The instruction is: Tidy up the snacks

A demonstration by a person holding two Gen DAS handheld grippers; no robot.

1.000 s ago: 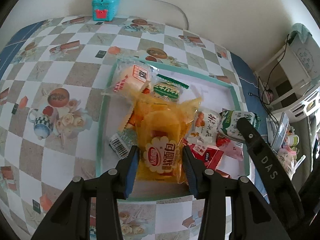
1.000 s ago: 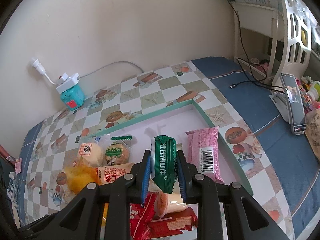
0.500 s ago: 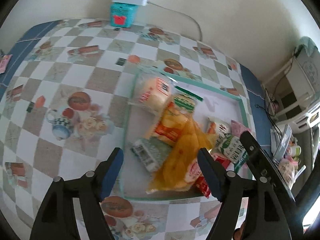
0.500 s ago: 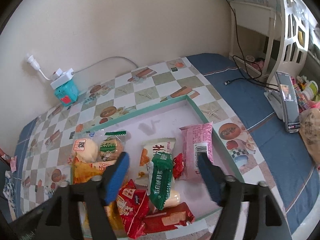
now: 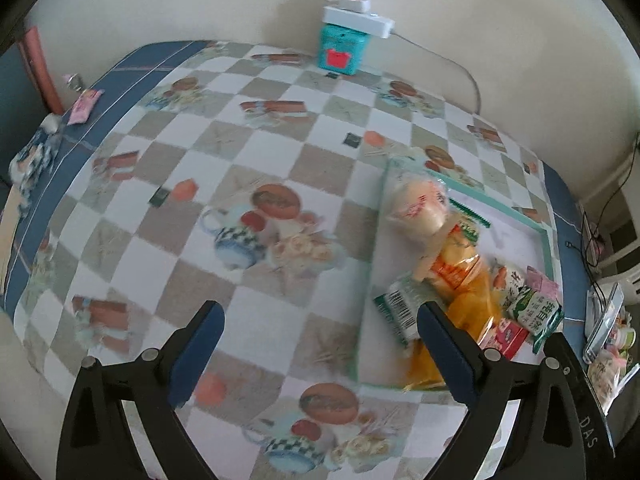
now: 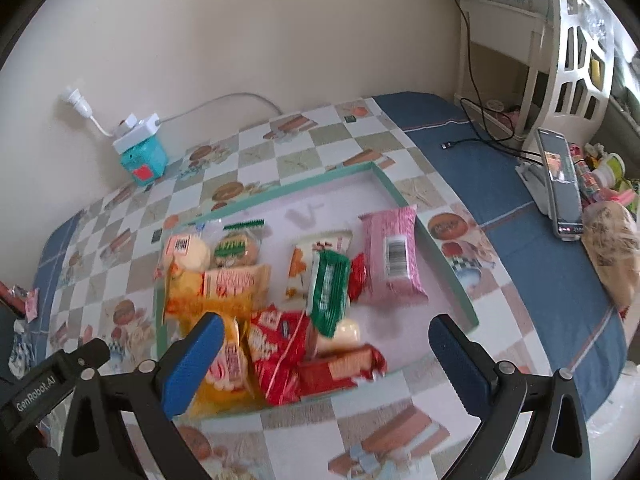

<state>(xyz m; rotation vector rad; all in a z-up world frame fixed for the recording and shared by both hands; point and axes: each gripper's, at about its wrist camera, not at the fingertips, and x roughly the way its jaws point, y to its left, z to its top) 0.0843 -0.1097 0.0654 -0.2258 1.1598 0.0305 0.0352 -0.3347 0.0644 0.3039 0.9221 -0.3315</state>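
A teal-rimmed tray (image 6: 320, 178) on the checked tablecloth holds several snack packets. Among them are a green packet (image 6: 329, 292), a pink one (image 6: 394, 256), red ones (image 6: 276, 352), a yellow bread bag (image 6: 224, 364) and a round bun (image 6: 188, 250). My right gripper (image 6: 326, 360) hovers over the tray's near end, jaws opening wide, pads touching nothing. My left gripper (image 5: 320, 344) hangs over bare tablecloth left of the tray (image 5: 544, 248), jaws opening, nothing between them. The bread bag (image 5: 468, 304) and the green packet (image 5: 536, 314) lie beyond its right finger.
A teal box with a white power strip (image 5: 340, 50) stands against the back wall. A phone on a stand (image 6: 560, 184), a cable (image 6: 480, 142) and a filled bag (image 6: 608, 248) sit at the right. A pink wrapper (image 5: 84, 106) lies at the table's left edge.
The left gripper let go of the yellow bread bag and swung left over the tablecloth. The right gripper released the green packet, which now lies in the tray, and drew back.
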